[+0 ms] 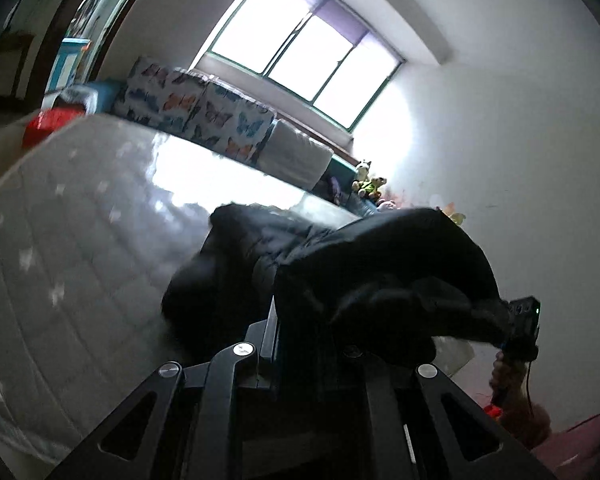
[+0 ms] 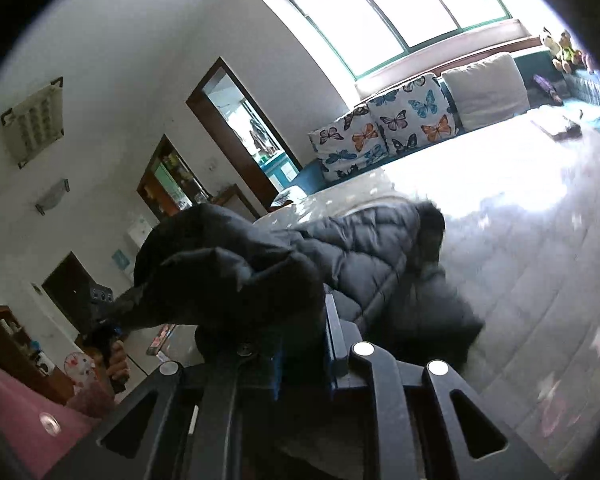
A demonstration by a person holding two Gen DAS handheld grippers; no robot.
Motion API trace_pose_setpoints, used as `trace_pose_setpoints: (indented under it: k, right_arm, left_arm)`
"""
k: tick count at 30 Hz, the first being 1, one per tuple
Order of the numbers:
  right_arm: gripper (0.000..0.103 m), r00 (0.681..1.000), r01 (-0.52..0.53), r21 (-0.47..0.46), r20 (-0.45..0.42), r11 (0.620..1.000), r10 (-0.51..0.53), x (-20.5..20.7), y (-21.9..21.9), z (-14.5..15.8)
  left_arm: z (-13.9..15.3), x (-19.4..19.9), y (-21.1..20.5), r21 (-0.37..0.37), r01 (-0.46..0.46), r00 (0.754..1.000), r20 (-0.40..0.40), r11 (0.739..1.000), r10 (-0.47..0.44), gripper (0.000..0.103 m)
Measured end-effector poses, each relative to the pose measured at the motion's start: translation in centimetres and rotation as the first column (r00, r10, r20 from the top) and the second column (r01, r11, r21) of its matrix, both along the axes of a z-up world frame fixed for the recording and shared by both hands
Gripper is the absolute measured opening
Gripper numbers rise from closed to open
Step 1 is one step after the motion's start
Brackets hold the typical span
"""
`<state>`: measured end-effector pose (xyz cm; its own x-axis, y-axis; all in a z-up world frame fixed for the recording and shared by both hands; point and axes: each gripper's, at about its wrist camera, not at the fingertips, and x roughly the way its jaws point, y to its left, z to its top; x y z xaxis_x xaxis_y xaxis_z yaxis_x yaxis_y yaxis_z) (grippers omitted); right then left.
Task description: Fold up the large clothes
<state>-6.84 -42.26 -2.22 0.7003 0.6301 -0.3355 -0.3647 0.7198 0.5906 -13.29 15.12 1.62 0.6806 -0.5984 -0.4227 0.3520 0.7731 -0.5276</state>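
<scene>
A large black quilted puffer jacket [image 1: 284,256] lies partly on the white quilted mattress [image 1: 68,248], with its near edge lifted. My left gripper [image 1: 312,340] is shut on the jacket's edge, which hides the fingertips. In the right wrist view the same jacket [image 2: 356,256] drapes from the bed up over my right gripper [image 2: 300,344], which is shut on its fabric. Each view shows the other gripper holding the same lifted edge: the right gripper at the right of the left wrist view [image 1: 520,328], the left gripper at the left of the right wrist view [image 2: 108,320].
Butterfly-print cushions [image 2: 384,136] and a white cushion [image 2: 488,88] line the far side of the bed under the window [image 1: 304,52]. Stuffed toys [image 1: 368,184] sit at the bed's far corner. A doorway [image 2: 240,128] and shelves [image 2: 168,180] are on the left wall.
</scene>
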Motion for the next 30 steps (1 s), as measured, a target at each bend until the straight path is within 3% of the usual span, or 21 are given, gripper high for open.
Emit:
trace_pose_setpoints:
  k: [4, 7, 13, 18, 23, 26, 30]
  right_arm:
    - [0.022, 1.000, -0.002, 0.024, 0.009, 1.000, 0.002, -0.3, 0.3, -3.6]
    - [0.022, 1.000, 0.002, 0.072, 0.018, 0.997, -0.003, -0.3, 0.1, -4.6]
    - [0.022, 0.999, -0.007, 0.038, 0.051, 0.999, 0.005, -0.4, -0.4, -3.0]
    - [0.022, 0.999, -0.009, 0.034, 0.051, 0.999, 0.007, -0.8, -0.3, -3.7]
    - [0.022, 0.999, 0.003, 0.016, 0.053, 1.000, -0.003, -1.8, 0.0, -4.9]
    - [0.022, 0.998, 0.011, -0.007, 0.061, 1.000, -0.010, -2.0, 0.2, -4.6]
    - [0.022, 0.998, 0.014, -0.023, 0.068, 1.000, -0.012, -2.6, 0.2, -5.0]
  left_arm:
    - [-3.9, -0.4, 0.4, -0.008, -0.014, 0.995, -0.096, 1.000, 0.013, 0.012]
    - [-4.5, -0.8, 0.7, 0.010, 0.001, 0.992, -0.126, 1.000, 0.000, 0.013]
    - [-0.4, -3.2, 0.7, 0.209, -0.010, 0.999, -0.028, 0.978, 0.016, 0.013]
    - [4.6, -4.4, 1.4, 0.290, -0.065, 0.998, -0.001, 0.955, 0.068, 0.014]
    - [9.6, -1.2, -3.1, 0.230, 0.007, 0.999, -0.039, 0.973, 0.002, 0.014]
    - [11.4, 3.1, -8.3, 0.192, 0.098, 0.992, -0.097, 0.977, -0.080, 0.015]
    - [11.2, 9.3, -15.1, 0.211, 0.165, 0.977, -0.168, 0.963, -0.131, 0.015]
